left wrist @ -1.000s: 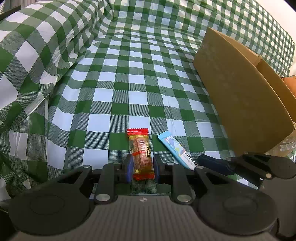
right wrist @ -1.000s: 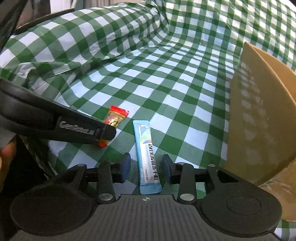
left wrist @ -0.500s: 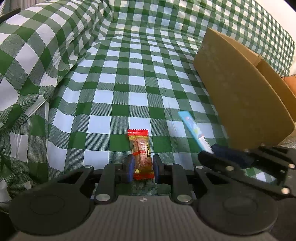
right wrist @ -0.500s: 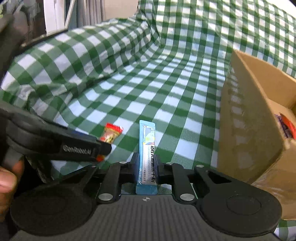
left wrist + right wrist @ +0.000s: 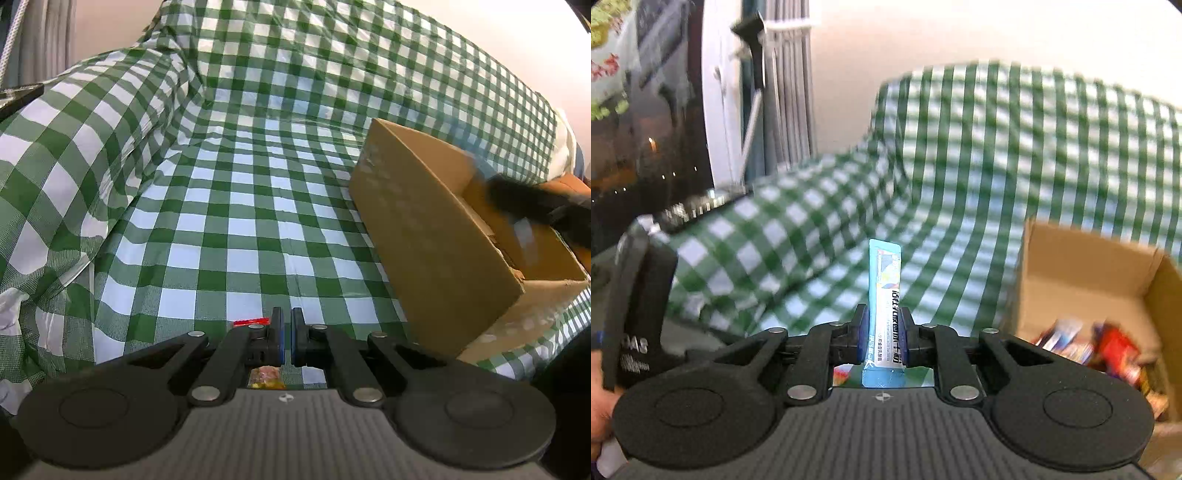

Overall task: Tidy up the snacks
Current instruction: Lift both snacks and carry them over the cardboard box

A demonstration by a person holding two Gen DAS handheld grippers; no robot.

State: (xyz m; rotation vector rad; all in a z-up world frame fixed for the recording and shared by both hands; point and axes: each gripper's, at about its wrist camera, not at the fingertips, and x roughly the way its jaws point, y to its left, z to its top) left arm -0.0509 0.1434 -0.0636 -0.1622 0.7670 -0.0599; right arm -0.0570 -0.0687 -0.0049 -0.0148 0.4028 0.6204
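Carrying a blue sachet (image 5: 884,302) upright, the right gripper (image 5: 882,334) is clenched on its lower half, lifted clear of the checked cloth (image 5: 960,166) and beside the open cardboard box (image 5: 1082,266), where several wrapped snacks already lie. The left gripper (image 5: 285,332) has just closed to almost touching; a red-ended candy bar (image 5: 264,378) shows beneath its jaws, apparently missed, not gripped. Judged from this: box partly filled, sachet about to go in, candy bar left to collect

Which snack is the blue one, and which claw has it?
The long blue stick pack, clamped upright in the right gripper. The red-ended snack sits by the shut left gripper.
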